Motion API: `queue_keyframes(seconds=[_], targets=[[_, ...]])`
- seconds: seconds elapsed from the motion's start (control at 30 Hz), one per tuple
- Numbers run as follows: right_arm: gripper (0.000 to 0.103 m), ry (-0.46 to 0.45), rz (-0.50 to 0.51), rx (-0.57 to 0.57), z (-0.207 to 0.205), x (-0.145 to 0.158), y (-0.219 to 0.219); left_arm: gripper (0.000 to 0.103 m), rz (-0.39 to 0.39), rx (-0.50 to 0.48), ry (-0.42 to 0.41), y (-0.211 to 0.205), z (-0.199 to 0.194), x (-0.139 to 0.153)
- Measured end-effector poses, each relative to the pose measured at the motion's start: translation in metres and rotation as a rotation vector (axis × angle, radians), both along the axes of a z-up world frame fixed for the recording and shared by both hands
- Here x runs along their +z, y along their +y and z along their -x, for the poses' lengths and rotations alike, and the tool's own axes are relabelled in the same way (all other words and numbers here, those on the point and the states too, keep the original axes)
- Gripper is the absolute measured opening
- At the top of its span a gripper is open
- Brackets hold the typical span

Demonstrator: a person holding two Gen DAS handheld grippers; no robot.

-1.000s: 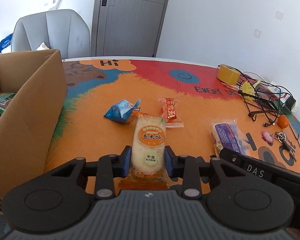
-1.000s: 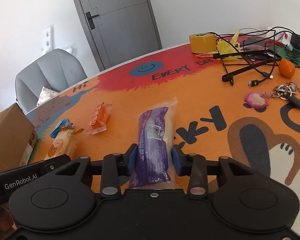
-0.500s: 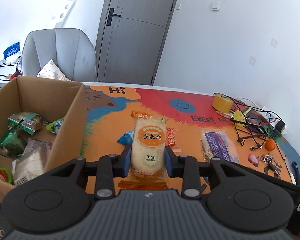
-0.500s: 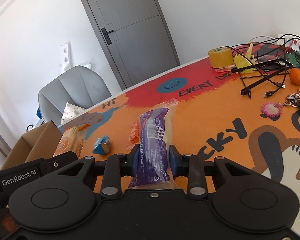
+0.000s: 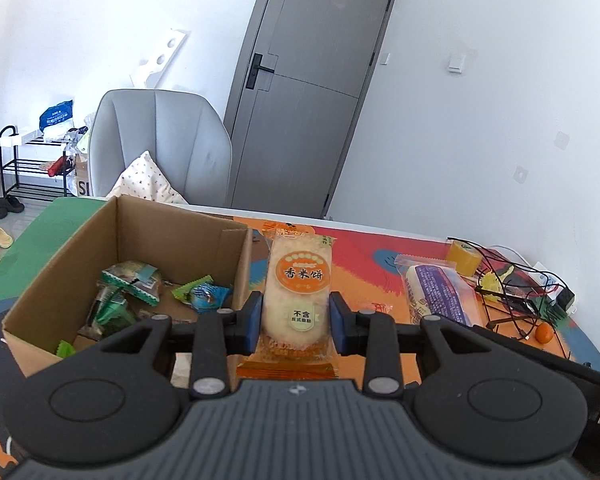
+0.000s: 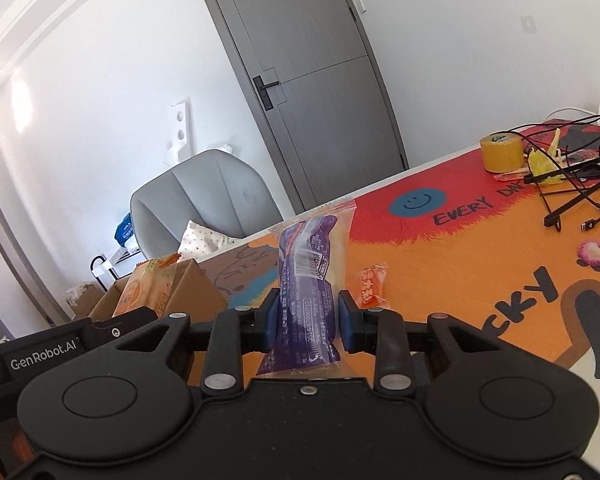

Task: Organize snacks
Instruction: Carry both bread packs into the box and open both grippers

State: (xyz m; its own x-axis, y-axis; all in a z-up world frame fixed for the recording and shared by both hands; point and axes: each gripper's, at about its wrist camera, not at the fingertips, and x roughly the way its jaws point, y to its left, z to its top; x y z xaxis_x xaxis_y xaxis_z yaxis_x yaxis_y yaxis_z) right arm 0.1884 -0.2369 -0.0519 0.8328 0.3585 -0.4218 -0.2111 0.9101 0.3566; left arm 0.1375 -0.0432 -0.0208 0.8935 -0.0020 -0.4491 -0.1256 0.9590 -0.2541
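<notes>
My left gripper is shut on an orange rice-cracker pack, held in the air just right of the open cardboard box. Several green and blue snack packs lie inside the box. My right gripper is shut on a purple snack bag, also lifted off the table; the same purple snack bag shows at the right of the left wrist view. The rice-cracker pack and the box appear at the left in the right wrist view. A small orange-red snack lies on the mat.
An orange and red printed mat covers the table. A tape roll, tangled black cables, a yellow wrapper and a pink charm sit at the right. A small orange fruit lies near the cables. A grey chair stands behind the box.
Both grippers have risen from the mat with their packs and swung left toward the box, whose inside has come into view. The right jaws tightened slightly on the purple bag.
</notes>
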Motion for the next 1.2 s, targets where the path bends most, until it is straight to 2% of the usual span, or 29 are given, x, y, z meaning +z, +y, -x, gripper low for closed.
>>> queue_keyframes(seconds=[0.3, 0.63, 1.03, 1.2], targets=[[0.03, -0.048, 0.011, 0.089, 0.005, 0.021, 0.038, 0.033, 0.007, 0.051, -0.056, 0.044, 0.024, 0.026], [0.03, -0.067, 0.023, 0.136, -0.003, 0.037, 0.072, 0.033, 0.022, 0.101, -0.074, 0.081, 0.024, 0.039], [0.03, -0.055, 0.039, 0.227, -0.012, 0.036, 0.12, 0.033, 0.066, 0.168, -0.013, 0.12, 0.008, 0.016], [0.03, -0.03, 0.048, 0.245, -0.02, 0.03, 0.135, 0.049, 0.087, 0.184, 0.014, 0.13, 0.009, 0.006]])
